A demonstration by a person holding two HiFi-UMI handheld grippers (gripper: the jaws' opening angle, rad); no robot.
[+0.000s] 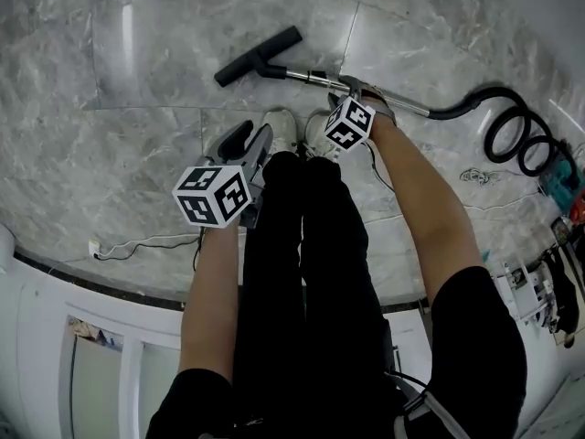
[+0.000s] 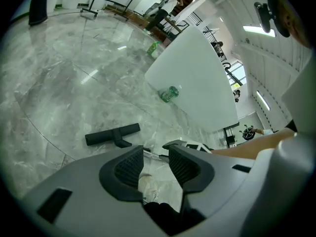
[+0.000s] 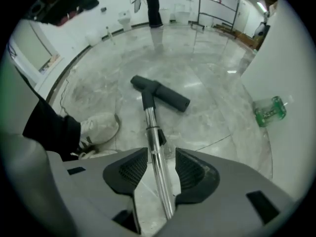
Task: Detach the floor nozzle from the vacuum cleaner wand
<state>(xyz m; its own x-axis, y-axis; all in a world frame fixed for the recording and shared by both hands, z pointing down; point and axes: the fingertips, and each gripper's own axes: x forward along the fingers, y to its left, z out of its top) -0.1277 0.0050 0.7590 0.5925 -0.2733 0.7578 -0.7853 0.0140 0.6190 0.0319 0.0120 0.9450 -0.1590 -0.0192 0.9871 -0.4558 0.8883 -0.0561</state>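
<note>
Straddling the wand [image 3: 150,122] without pinching it, my right gripper [image 3: 159,154] is released; my left gripper [image 2: 155,154] is released, empty. Green bottle [image 3: 270,110] on floor [image 3: 207,68]: contents indeterminate.

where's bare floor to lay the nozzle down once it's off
Widest bare floor: on the left, between the floor nozzle and the white cable. Crowded: right side, by the hose coils and loose tools; shoes beside the wand.

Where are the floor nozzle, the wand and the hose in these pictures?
floor nozzle [image 1: 259,56]: head view, middle of its black bar.
wand [image 3: 156,157]: right gripper view, shiny metal tube, the near stretch.
hose [image 1: 454,111]: head view, black curve just past the wand's end.
</note>
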